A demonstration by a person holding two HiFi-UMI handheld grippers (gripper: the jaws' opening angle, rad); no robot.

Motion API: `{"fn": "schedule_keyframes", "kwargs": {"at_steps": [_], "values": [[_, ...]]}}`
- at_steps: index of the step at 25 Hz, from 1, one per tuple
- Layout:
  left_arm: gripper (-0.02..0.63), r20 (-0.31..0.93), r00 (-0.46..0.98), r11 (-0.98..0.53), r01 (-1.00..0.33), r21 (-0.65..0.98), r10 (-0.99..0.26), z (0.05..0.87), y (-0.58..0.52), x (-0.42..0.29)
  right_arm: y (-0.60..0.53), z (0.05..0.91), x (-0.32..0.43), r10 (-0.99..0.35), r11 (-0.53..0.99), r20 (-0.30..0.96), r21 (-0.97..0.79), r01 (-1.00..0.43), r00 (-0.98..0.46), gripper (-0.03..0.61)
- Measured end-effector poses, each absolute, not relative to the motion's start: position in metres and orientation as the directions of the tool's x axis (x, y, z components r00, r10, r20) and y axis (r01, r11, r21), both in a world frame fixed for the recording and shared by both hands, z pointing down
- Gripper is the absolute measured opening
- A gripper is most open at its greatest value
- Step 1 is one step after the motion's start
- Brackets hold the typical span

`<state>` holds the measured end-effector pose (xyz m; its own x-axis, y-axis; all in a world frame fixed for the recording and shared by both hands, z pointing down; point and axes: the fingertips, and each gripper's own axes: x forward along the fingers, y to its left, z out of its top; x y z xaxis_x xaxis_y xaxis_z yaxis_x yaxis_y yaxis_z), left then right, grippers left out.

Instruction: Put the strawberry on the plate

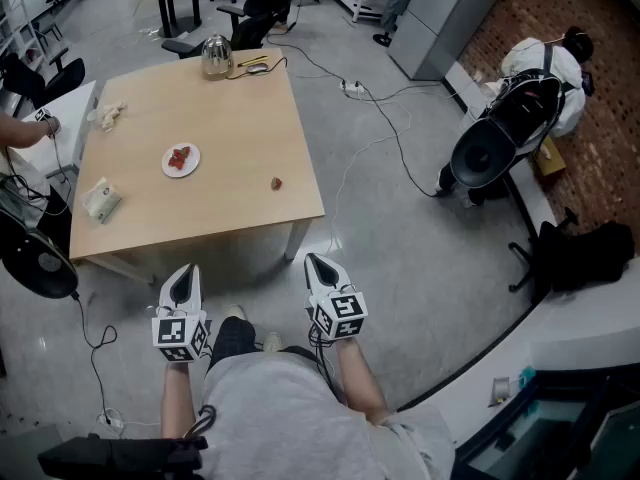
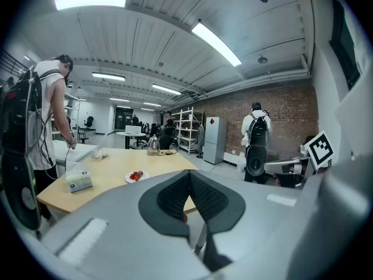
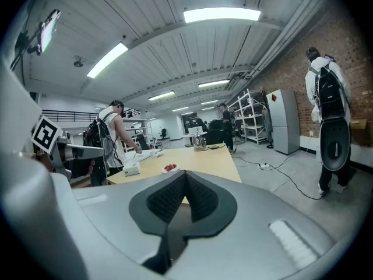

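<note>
A single strawberry (image 1: 276, 182) lies on the wooden table (image 1: 240, 118), toward its near right side. To its left sits a small white plate (image 1: 181, 159) with red strawberries on it; the same plate (image 2: 136, 177) appears in the left gripper view and, as the plate (image 3: 169, 168), in the right gripper view. Both grippers are held low in front of the person, short of the table's near edge and over the floor. My left gripper (image 1: 184, 280) is shut with nothing in it, its pads (image 2: 175, 194) meeting. My right gripper (image 1: 318, 268) is also shut and empty.
A metal kettle (image 1: 216, 56) stands at the table's far edge and a tissue box (image 1: 102, 200) near its left corner. Cables (image 1: 385, 128) run across the floor to the right. One person (image 1: 530, 98) stands at the right, and another person (image 2: 44, 121) at the table's left.
</note>
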<state>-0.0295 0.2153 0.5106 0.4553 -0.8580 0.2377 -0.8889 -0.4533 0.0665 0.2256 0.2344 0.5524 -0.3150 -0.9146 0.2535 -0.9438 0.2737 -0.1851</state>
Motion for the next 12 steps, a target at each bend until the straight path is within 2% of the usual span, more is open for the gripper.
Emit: {"fn": "schedule_keyframes", "kwargs": {"at_steps": [12], "values": [[0.018,0.252,0.465,-0.462,-0.884,0.074,-0.849,0.519,0.208,-0.021,0.223,0.561,0.233,-0.918,0.261,0.246,-0.215,-0.941,-0.311,0.006]]}}
